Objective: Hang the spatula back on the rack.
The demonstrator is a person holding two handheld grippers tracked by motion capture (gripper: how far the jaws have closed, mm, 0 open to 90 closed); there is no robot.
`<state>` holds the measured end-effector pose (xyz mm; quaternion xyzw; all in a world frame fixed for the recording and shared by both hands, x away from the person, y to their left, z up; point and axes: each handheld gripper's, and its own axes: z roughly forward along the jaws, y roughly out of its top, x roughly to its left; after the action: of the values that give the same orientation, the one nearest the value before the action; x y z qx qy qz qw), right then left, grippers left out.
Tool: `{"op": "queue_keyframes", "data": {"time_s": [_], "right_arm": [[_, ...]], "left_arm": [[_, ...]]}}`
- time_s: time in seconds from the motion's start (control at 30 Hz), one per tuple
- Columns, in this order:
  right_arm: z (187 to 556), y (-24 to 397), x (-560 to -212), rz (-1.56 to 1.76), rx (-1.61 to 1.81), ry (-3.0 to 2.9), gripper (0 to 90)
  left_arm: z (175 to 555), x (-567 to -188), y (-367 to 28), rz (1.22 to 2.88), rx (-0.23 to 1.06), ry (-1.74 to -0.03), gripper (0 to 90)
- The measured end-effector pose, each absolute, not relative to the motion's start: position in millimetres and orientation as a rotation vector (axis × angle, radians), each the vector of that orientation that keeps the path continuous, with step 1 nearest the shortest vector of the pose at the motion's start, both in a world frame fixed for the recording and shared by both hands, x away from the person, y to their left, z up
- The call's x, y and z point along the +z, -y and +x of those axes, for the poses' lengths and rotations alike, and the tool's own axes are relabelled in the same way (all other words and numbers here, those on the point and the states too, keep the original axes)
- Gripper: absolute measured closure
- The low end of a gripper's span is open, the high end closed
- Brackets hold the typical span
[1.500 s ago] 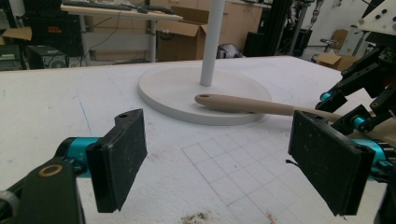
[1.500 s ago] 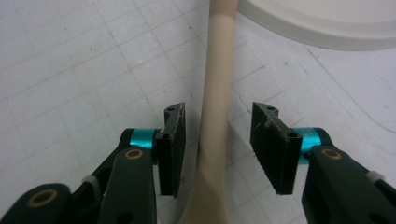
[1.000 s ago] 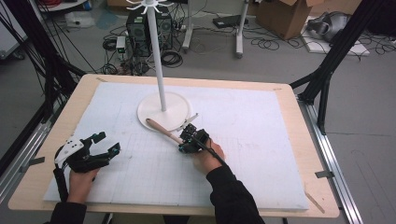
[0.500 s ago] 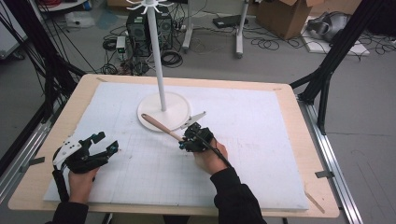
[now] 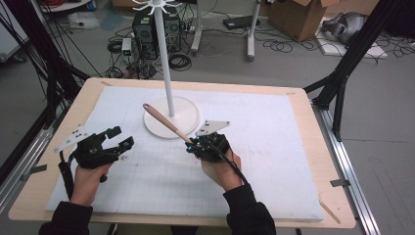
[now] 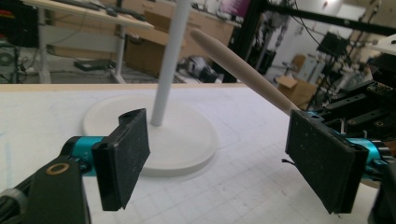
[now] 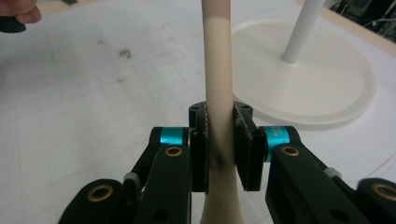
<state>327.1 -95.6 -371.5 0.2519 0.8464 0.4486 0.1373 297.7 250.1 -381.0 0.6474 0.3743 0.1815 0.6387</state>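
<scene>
A long beige utensil handle (image 5: pixel 164 120) slants up and to the left from my right gripper (image 5: pixel 192 145), which is shut on it, in front of the white stand. In the right gripper view both pads clamp the handle (image 7: pixel 217 56) near its wider end, and my right gripper (image 7: pixel 220 140) is held above the mat. My left gripper (image 5: pixel 121 137) hovers over the left of the mat. Its jaws have just been opening a little and nothing is between them. In the left gripper view my left gripper (image 6: pixel 219 154) faces the stand's base (image 6: pixel 187 140), with the handle (image 6: pixel 243 72) at upper right.
The white stand has a round base (image 5: pixel 188 108) and a thin pole (image 5: pixel 164 58) at the middle back of the gridded white mat (image 5: pixel 274 161). The wooden table edge (image 5: pixel 337 196) rings the mat. Black frame legs, cables and boxes are on the floor beyond.
Both hands have risen. The right gripper has lifted the utensil off the stand's base, so its free end now points up and to the left. The left gripper has moved slightly right.
</scene>
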Motion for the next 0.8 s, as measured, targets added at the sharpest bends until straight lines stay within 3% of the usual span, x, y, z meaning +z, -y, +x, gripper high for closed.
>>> {"op": "queue_keyframes", "data": {"time_s": [0.13, 0.67, 0.8], "right_arm": [[318, 97, -368, 0.716, 1.386, -2.386, 78.2], [302, 106, -382, 0.74, 1.509, -2.278, 78.1], [299, 104, -380, 0.735, 1.532, -2.249, 78.1]], "left_arm": [[308, -369, -226, 1.524, 0.372, -0.831, 28.9], [327, -355, -155, 1.575, 0.301, -0.779, 26.6], [330, -349, -148, 1.571, 0.288, -0.765, 37.3]]}}
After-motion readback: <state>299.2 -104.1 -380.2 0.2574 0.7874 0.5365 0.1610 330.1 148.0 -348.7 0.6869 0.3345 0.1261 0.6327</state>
